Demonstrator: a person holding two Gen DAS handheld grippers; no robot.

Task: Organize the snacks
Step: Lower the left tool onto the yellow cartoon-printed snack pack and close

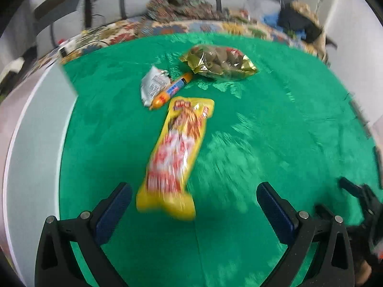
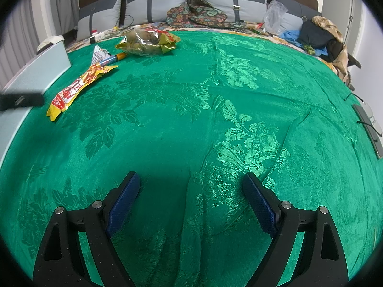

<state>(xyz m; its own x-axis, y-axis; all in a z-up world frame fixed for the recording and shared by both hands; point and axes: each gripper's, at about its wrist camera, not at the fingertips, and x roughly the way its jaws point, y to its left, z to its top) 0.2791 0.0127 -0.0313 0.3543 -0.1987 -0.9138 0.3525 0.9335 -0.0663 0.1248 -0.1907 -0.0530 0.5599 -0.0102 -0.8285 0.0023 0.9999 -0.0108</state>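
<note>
A long yellow and red snack packet (image 1: 176, 154) lies on the green cloth (image 1: 263, 143), its near end between my left gripper's (image 1: 194, 192) open fingers. Beyond it lie an orange sausage stick (image 1: 172, 89), a silver sachet (image 1: 153, 83) and a clear gold-edged bag of brown snacks (image 1: 219, 62). In the right wrist view the yellow packet (image 2: 79, 88), sausage stick (image 2: 112, 58), sachet (image 2: 98, 56) and brown snack bag (image 2: 147, 41) lie far left. My right gripper (image 2: 191, 183) is open and empty over bare green cloth (image 2: 215, 119).
A pale grey box (image 1: 36, 143) stands along the left edge, also in the right wrist view (image 2: 33, 76). Pillows (image 2: 153, 2), patterned fabric (image 2: 198, 15) and clothes (image 2: 320, 35) lie at the back. A dark flat device (image 2: 368, 126) with cables lies at the right edge.
</note>
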